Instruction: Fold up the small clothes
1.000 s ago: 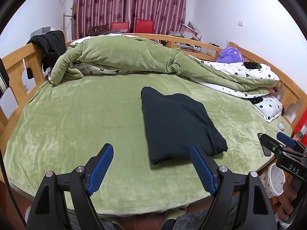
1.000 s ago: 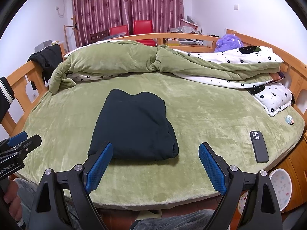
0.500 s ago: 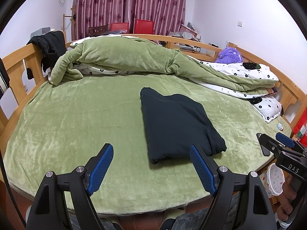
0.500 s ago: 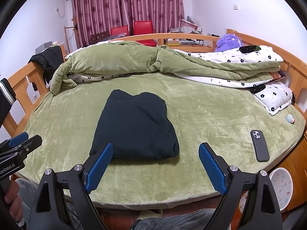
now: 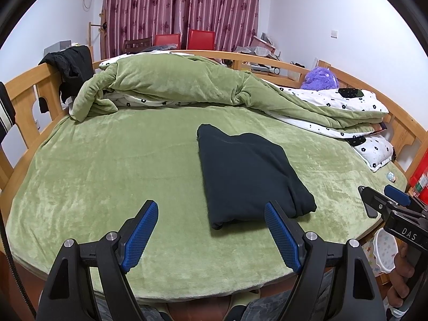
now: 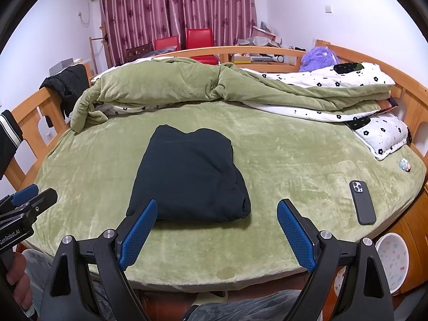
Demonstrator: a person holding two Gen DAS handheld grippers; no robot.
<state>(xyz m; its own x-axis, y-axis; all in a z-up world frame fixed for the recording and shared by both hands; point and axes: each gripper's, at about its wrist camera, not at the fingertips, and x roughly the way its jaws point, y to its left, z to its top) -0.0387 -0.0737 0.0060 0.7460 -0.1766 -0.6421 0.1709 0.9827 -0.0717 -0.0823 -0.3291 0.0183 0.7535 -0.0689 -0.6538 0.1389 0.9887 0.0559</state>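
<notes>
Folded dark garment point(image 5: 248, 176) just beyond both tongs point(image 5: 211, 220) point(image 6: 216, 219) (jaws wide, empty)

Folded garment point(image 6: 187, 176): dark, matt knit cloth, smooth-faced, lying on a bed cover point(image 6: 281, 165) of green plush fleece with a soft sheen and brushed nap; behind the garment, a quilt point(image 6: 165, 85) of the same green plush backed with white flower-print cotton. Bed rail point(image 6: 26, 112): pale varnished wood, smooth; right of the garment, a phone point(image 6: 362, 203) in a matt dark case. Left tongs point(image 5: 210, 230) and right tongs point(image 6: 216, 232): black matt plastic arms, bright metal screws, blue pads point(image 6: 139, 230) with a knurled rubbery texture.
</notes>
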